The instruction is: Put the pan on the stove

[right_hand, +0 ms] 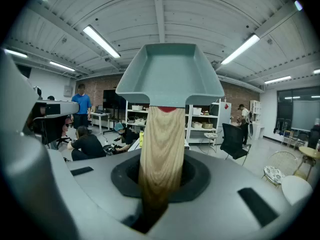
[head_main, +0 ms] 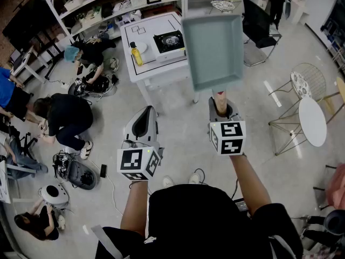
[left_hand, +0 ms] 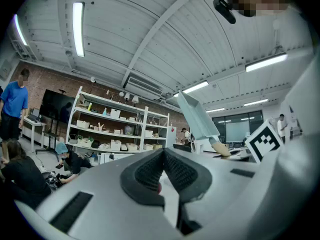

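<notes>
Pan [head_main: 213,50], teal and rectangular, hangs in the air ahead of the person in the head view, its wooden handle [head_main: 219,98] clamped in the right gripper [head_main: 221,112], while the left gripper [head_main: 141,124] is raised alongside, carrying nothing. The portable stove [head_main: 168,40] sits by the right edge of the white table [head_main: 156,69], a yellow bottle [head_main: 136,53] standing toward the tabletop's left edge; in this view the pan covers the table's right side, so the stove lies just left of it and lower down. From the left gripper view, that gripper's jaws are pressed together with nothing between them, and the pan appears tilted up off to the right. In the right gripper view, the jaws are closed only as far as the handle allows and grip it firmly; the pan's long axis runs straight away from them, open side up. Judged from this, the right hand alone must carry the pan leftward and down onto the burner.
</notes>
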`<state>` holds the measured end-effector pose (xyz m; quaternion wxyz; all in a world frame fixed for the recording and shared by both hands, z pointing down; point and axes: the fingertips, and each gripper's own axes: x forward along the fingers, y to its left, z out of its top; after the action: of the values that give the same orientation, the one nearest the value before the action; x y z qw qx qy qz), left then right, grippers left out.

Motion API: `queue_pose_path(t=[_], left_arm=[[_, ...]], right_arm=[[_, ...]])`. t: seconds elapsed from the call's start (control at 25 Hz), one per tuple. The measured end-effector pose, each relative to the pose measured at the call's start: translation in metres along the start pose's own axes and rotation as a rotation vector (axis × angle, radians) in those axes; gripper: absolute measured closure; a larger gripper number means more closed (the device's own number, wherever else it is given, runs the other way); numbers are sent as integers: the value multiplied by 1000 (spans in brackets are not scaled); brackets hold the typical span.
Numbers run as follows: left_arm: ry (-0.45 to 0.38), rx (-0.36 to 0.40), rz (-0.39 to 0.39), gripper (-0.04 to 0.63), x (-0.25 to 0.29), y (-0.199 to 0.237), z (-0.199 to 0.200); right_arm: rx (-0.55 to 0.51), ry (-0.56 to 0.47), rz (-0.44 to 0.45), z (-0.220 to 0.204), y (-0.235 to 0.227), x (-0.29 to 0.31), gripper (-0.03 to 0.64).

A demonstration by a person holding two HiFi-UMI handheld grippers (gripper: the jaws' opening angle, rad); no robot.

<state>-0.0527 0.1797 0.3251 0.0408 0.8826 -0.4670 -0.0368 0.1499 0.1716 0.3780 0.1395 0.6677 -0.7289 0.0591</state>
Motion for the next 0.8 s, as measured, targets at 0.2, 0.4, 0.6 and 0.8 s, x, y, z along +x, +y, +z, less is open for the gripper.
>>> queue_pose_path(t=[0.2, 0.4, 0.6, 0.8], left_arm=[[1, 1, 6, 584, 4, -7, 1], [-3, 7, 18, 584, 3, -17, -3], [1, 6, 34, 584, 1, -26, -9], [9, 9, 51, 584, 1, -26, -13]], right_arm=[[15, -1, 6, 0, -7, -1, 569], [23, -5, 22, -5, -14, -4, 569], [11, -9, 43, -9, -17, -7, 569], [14, -4, 60, -11, -15, -2, 569]])
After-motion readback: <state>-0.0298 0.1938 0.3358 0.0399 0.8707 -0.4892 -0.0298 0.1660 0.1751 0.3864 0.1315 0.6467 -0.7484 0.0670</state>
